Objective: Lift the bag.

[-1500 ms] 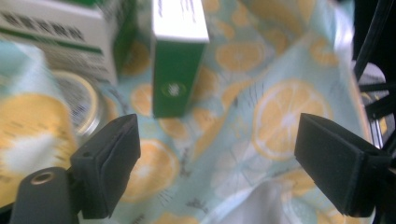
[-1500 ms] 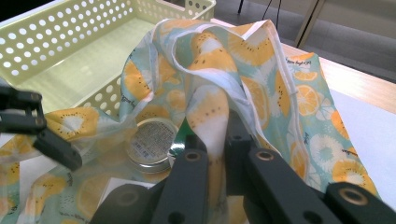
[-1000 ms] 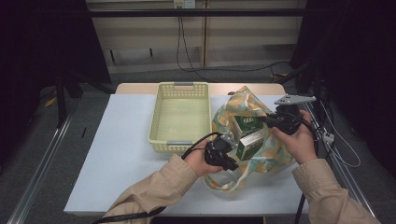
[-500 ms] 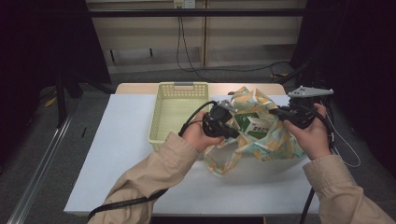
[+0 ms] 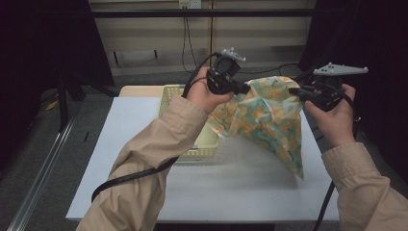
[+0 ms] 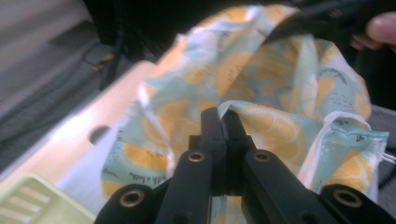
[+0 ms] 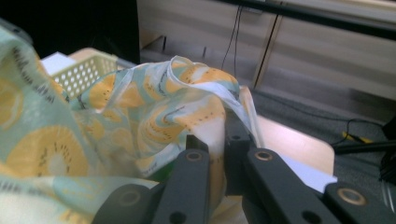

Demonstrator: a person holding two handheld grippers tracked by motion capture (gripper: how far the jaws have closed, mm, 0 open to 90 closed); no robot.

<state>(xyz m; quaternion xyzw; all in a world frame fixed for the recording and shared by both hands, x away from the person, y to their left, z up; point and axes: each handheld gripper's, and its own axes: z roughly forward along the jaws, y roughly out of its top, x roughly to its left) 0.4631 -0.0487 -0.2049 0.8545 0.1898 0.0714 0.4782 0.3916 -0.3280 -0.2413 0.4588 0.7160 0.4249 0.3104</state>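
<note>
We note the citrus-print cloth bag (image 5: 267,118) hanging in the air above the desk (image 5: 144,130), just to the right of the yellow basket (image 5: 202,151) and clear of its rim. Its top edge is stretched between the two tools; the body droops down and to the right, the lowest corner hanging just over the desk. The left tool (image 5: 243,88) is clamped on the bag's hem at the basket side, jaws pressed together on the fabric in the left gripper view (image 6: 223,122). The right tool (image 5: 294,91) pinches the opposite hem, cloth caught between its jaws (image 7: 215,135). The bag's long axis slopes away from the basket. Left hand is nearer the basket, so we judge any move over it pivots there.
</note>
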